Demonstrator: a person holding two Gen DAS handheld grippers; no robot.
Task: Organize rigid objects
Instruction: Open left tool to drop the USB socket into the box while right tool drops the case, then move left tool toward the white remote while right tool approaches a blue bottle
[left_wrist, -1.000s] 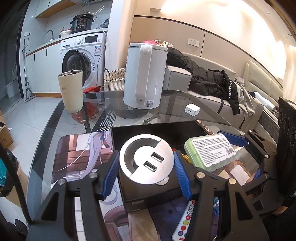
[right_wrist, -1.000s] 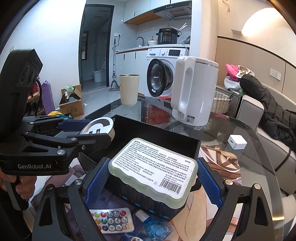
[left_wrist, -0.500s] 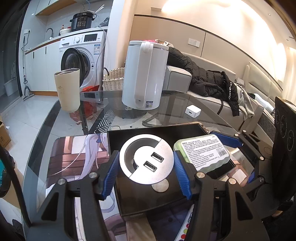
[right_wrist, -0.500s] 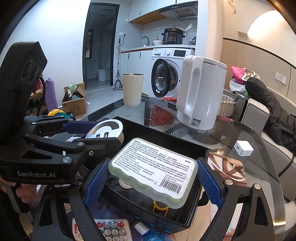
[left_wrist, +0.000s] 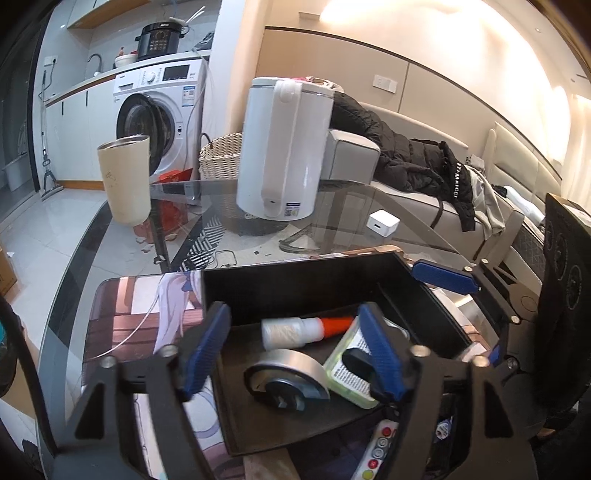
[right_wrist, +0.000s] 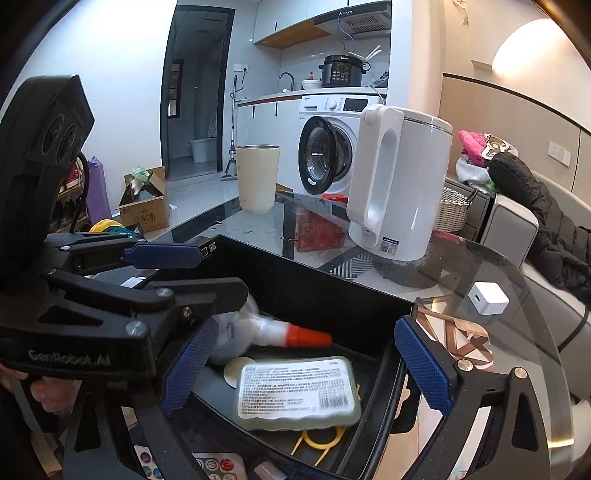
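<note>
Release step: both tongs are opening over the black box (left_wrist: 295, 284). The left tongs (left_wrist: 295, 350) have let the disc (left_wrist: 288, 373) drop inside; the right tongs (right_wrist: 306, 365) stand wide above the green case (right_wrist: 295, 391), also inside. Next, I judge, both lift clear toward the remote (right_wrist: 214, 467) before the box.

L+R wrist cams: close, angled down | share black box (left_wrist: 303, 284) (right_wrist: 332, 291), kettle (left_wrist: 284, 147)

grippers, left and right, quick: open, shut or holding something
Left gripper: jaws opening, holding nothing; the round USB socket lies in the black box.
Right gripper: jaws opening, the green case dropped.
</note>
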